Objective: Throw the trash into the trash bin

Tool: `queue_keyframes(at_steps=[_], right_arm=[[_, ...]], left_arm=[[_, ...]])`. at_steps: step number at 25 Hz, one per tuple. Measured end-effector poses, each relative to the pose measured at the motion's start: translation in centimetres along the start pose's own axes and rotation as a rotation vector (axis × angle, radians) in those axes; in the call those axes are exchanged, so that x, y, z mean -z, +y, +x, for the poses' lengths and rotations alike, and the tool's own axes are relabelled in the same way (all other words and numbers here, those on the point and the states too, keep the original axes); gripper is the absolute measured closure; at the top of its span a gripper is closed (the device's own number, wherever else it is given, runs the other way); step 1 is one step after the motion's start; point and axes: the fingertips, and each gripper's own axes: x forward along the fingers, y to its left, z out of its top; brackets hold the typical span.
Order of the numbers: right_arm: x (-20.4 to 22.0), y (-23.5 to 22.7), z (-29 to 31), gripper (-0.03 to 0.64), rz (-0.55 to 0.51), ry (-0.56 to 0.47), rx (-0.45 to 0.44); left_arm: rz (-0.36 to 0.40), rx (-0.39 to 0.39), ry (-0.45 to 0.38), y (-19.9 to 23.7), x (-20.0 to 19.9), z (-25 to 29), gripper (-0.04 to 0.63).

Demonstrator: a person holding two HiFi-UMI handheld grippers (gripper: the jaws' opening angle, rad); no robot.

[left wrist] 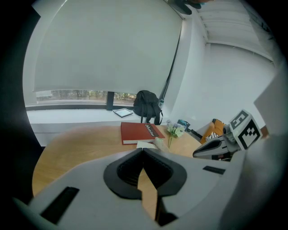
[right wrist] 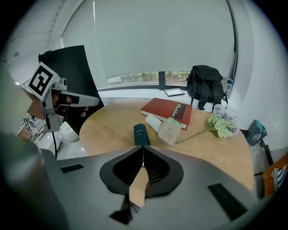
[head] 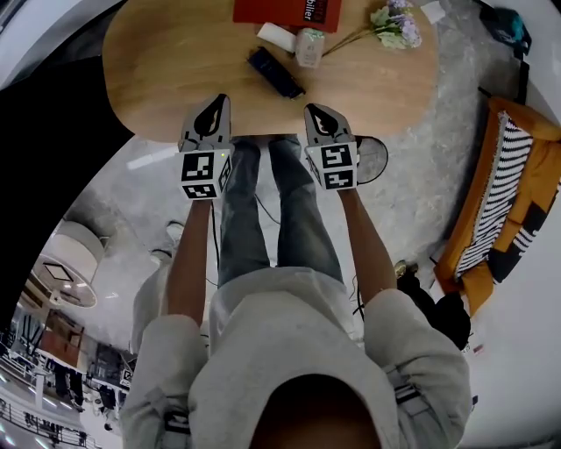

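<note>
On the wooden table point(head: 175, 61) lie a dark blue box point(right wrist: 141, 134), a white roll point(right wrist: 154, 122) and a beige carton point(right wrist: 170, 131), all next to a red book point(right wrist: 167, 110). Both grippers hover side by side over the table's near edge, short of these things. My left gripper point(head: 217, 102) is shut with nothing in it, its tips meeting point(left wrist: 143, 151). My right gripper point(head: 316, 110) is likewise shut and empty point(right wrist: 143, 149). A dark round mesh container point(head: 373, 159) stands on the floor by the table's near right edge.
A sprig of artificial flowers point(head: 393, 24) lies at the table's far right. A black backpack point(right wrist: 204, 85) and a tablet point(left wrist: 123, 112) rest on the window sill behind. An orange chair with a striped cushion point(head: 507, 188) stands to the right. The person's legs point(head: 267, 210) are below the grippers.
</note>
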Motion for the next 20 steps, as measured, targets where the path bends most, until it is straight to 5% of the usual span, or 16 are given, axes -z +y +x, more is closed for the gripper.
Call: queue_keyframes(at_steps=[10,14,17,20], right_arm=[[3.5,1.4,4.3,0.584,-0.445,0.137,-0.016],[4.0,1.1,5.7,0.583,-0.409,0.168,-0.042],[4.5,0.8,6.7,0.415,-0.322,0.196,-0.076],[4.9,0.7,7.9,0.364,-0.266,0.219,-0.098]], left_arm=[[-0.008,0.008,0.022,-0.8,2.7,1.1,0.577],[-0.013,0.011,0.032,-1.1,3.4,1.3,0.577],[-0.015,0.012,0.032,-1.2,3.3,1.3,0.577],[-0.009,0.011,0.032,-0.9,3.2,1.3,0.577]])
